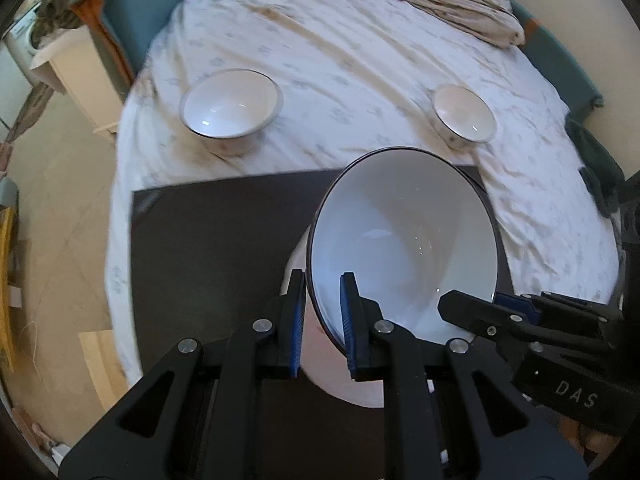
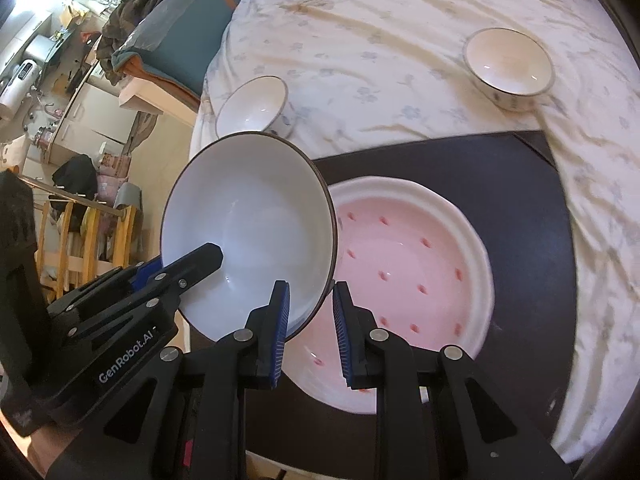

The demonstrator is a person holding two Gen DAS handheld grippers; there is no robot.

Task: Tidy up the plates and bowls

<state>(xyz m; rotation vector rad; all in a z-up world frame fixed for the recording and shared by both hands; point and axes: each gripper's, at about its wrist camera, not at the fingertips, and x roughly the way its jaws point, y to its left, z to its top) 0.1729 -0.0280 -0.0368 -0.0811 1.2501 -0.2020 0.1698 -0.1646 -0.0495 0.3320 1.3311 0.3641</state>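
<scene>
Your left gripper (image 1: 322, 320) and right gripper (image 2: 310, 328) both clamp the dark-rimmed white bowl (image 1: 404, 240), tilted above the pink-centred plate (image 2: 412, 272) on a black mat (image 2: 520, 208); two small white bowls (image 1: 231, 104) sit well apart on the bedsheet (image 1: 340, 60) beyond

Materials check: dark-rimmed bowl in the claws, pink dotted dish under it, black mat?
Dark-rimmed bowl: looks like glazed ceramic, glossy white with sharp highlights. Pink dish: ceramic or possibly melamine, smooth with a softer sheen; hard to settle. Black mat: matte and flat, no glare, maybe rubber or board; cannot tell which.
</scene>
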